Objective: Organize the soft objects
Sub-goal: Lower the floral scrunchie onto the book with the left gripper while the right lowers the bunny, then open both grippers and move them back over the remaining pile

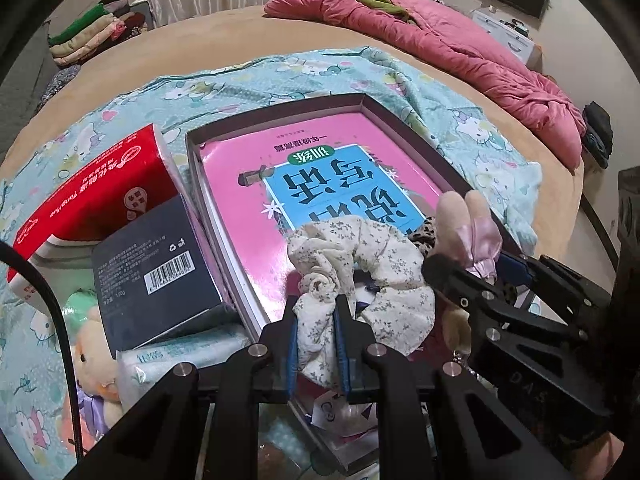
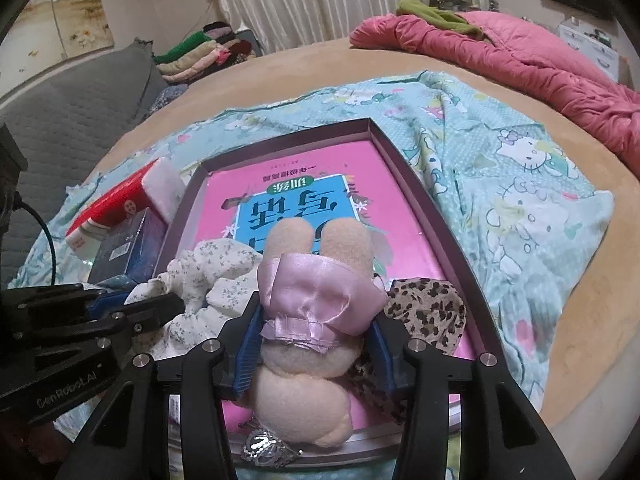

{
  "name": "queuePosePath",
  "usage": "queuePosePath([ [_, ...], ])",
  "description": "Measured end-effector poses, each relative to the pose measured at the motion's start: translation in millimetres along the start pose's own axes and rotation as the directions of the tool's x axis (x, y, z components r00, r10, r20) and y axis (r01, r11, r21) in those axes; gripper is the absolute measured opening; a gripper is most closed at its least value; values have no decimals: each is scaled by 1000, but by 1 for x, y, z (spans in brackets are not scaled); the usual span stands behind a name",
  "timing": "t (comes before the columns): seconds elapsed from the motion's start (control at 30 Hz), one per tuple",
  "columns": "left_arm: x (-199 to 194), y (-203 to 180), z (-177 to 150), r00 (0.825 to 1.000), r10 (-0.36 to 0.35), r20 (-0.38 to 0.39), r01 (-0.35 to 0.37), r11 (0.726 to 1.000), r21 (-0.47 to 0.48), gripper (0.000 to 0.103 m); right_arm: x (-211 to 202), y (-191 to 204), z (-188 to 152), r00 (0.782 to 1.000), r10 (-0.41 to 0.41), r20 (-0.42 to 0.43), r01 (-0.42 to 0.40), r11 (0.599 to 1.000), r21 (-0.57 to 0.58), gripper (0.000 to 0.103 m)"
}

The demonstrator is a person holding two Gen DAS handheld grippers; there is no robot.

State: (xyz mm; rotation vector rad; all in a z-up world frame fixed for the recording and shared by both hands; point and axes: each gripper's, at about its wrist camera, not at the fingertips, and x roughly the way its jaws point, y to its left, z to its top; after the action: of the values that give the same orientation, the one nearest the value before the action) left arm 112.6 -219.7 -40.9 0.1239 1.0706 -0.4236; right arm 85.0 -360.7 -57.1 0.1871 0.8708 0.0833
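Left gripper (image 1: 316,332) is pinched tight on the scrunchie (image 1: 376,264); right gripper (image 2: 316,344), half open, hugs the plush (image 2: 312,320) over the box (image 2: 440,216).

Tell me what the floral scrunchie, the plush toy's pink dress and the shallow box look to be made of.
Floral scrunchie: thin matte woven cloth, probably cotton; it gathers in soft crinkles.
Pink dress: satin-like fabric, glossy highlights, fraying hem.
Plush toy: fuzzy matte fleece.
Shallow box: likely stiff cardboard; thin straight walls, dull finish.
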Motion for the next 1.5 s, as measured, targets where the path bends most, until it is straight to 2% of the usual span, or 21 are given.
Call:
queuePosePath([
  [0.23,2,1,-3,1000,-19,4,19,1000,-8,17,-2,1,0,999,-34,12,34,999,-12,52],
  [0.37,3,0,-2,1000,-18,-2,18,1000,0,17,-6,-1,1,998,-57,26,58,998,-1,60],
  [0.57,4,2,-4,1000,-21,-9,21,1000,-13,20,-11,-7,2,997,-61,48,59,997,43,65],
  [0.7,4,4,-4,1000,-17,-12,16,1000,-20,23,-16,-10,2,994,-88,68,85,995,53,73],
  [1.0,6,6,-4,1000,-21,-13,21,999,-30,37,-20,-10,4,987,-126,97,122,992,43,75],
  [1.07,5,6,-4,999,-33,-7,33,999,-32,45,-21,-10,5,986,-128,106,125,991,38,76],
  [1.13,6,7,-3,999,-46,-10,45,998,-38,49,-22,-11,5,985,-129,114,125,991,38,77],
  [1.37,-3,9,-2,995,-93,22,94,994,-60,59,-31,-10,8,981,-114,160,110,993,32,78],
  [1.5,-13,10,-1,991,-119,58,123,990,-69,61,-35,-8,9,980,-100,174,97,995,27,78],
])
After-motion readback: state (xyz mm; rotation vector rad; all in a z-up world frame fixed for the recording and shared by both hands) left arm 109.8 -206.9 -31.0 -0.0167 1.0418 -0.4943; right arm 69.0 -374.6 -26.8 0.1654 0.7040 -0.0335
